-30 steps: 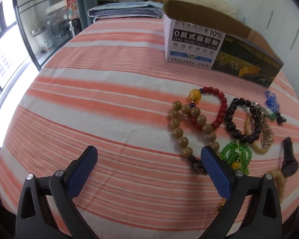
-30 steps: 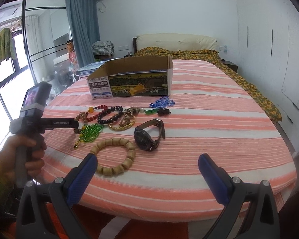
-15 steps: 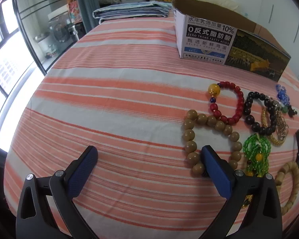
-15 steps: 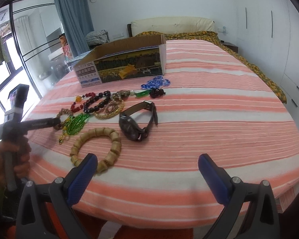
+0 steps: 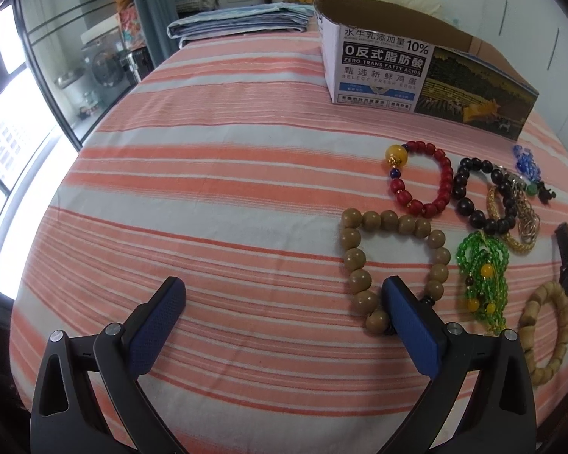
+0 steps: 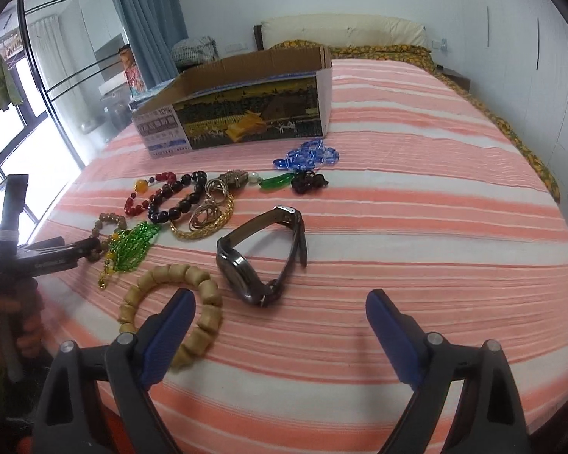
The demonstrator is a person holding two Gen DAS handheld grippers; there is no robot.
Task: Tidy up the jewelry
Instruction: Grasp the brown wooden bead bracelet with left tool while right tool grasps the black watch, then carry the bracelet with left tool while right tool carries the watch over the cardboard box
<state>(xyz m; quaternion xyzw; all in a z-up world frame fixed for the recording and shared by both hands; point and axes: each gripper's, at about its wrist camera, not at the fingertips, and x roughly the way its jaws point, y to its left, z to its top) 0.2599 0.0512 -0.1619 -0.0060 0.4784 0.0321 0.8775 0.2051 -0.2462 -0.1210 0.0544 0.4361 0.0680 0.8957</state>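
Observation:
Jewelry lies on a striped bed. In the left wrist view: a brown round-bead bracelet (image 5: pixel 392 261), a red bead bracelet (image 5: pixel 420 178), a black bead bracelet (image 5: pixel 481 196), green beads (image 5: pixel 482 268), gold chains (image 5: pixel 522 223) and a tan wooden bracelet (image 5: pixel 545 329). My left gripper (image 5: pixel 284 310) is open, its right finger beside the brown bracelet. In the right wrist view a black watch (image 6: pixel 261 257), blue beads (image 6: pixel 306 157) and the tan bracelet (image 6: pixel 178 310) show. My right gripper (image 6: pixel 280 325) is open; its left finger overlaps the tan bracelet. An open cardboard box (image 6: pixel 238 113) stands behind.
Folded bedding (image 5: pixel 242 22) lies at the bed's far left corner. Glass doors (image 5: pixel 56 75) run along the left side. Wardrobe doors (image 6: pixel 530 56) line the right wall. The bed edge is close below the right gripper.
Both grippers have moved forward and lower toward the jewelry. The left gripper has shifted so the brown bracelet sits by its right finger. Both stayed open.

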